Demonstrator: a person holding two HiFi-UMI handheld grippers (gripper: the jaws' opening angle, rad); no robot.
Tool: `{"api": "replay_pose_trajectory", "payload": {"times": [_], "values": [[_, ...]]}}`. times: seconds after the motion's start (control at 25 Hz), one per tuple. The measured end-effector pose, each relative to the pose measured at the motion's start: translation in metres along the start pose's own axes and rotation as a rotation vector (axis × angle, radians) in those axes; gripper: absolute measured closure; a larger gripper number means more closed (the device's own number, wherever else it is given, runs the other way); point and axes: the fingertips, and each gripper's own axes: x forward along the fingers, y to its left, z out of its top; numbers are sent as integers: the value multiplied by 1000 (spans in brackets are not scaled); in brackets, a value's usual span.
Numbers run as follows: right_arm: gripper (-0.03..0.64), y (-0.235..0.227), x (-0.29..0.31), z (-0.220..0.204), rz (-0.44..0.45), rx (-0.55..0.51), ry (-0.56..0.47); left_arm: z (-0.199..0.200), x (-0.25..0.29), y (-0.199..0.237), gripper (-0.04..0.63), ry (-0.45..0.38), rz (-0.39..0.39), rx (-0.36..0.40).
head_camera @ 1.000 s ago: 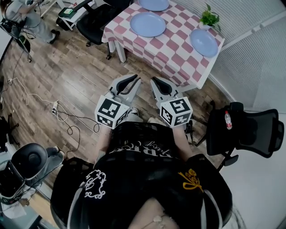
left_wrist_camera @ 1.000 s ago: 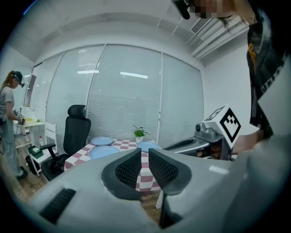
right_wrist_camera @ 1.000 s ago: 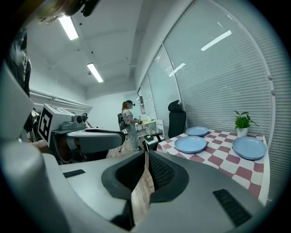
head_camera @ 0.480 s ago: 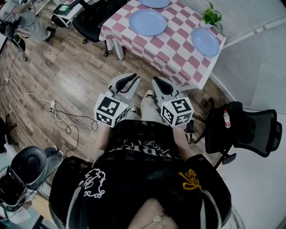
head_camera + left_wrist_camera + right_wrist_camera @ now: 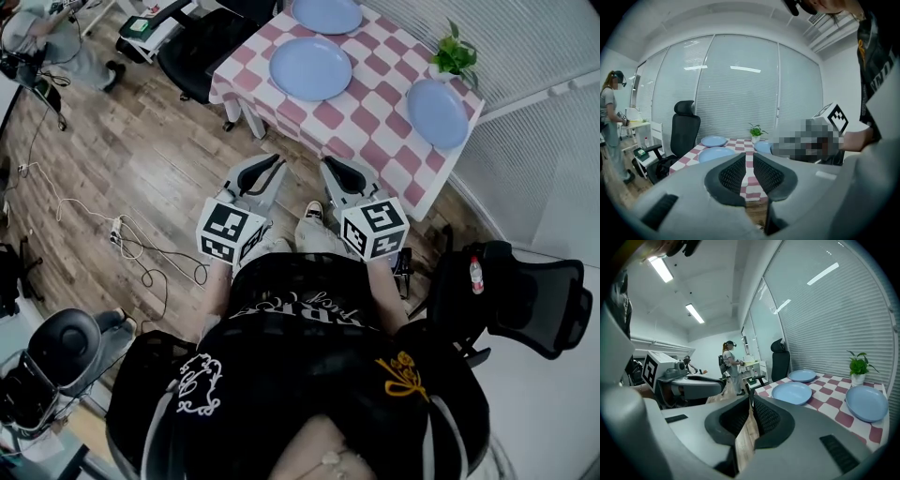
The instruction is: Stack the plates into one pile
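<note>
Well beyond both hand-held grippers (image 5: 267, 171) (image 5: 336, 172), three plates (image 5: 310, 67) (image 5: 326, 14) (image 5: 437, 112) apart on checked table (image 5: 370, 131)

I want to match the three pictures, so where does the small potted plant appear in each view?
Head view: potted plant at the top right.
Left gripper view: potted plant near the centre.
Right gripper view: potted plant at the right edge, at mid height.
Shared landmark: the pink checked tablecloth under it.
</note>
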Motion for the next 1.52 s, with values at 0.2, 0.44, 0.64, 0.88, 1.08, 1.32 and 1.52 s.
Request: {"api": "replay_pose_trajectory", "payload": {"times": [0.2,0.44,0.64,0.88,1.08,1.32,1.52], "values": [[584,-53,10,15,-8,12,-7,17,45,12,548,13,26,18],[584,-99,21,22,5,32,-17,18,81,20,548,53,71,41],[584,-123,28,21,11,63,-18,17,95,23,548,84,95,30],[584,-138,40,16,16,94,-3,15,104,30,548,112,108,38],[584,-146,50,16,0,109,2,12,112,47,548,128,104,27],[584,-169,70,25,-75,133,4,21,138,81,548,127,47,44],[584,-191,97,31,-154,165,9,27,169,120,548,145,-14,47]]}}
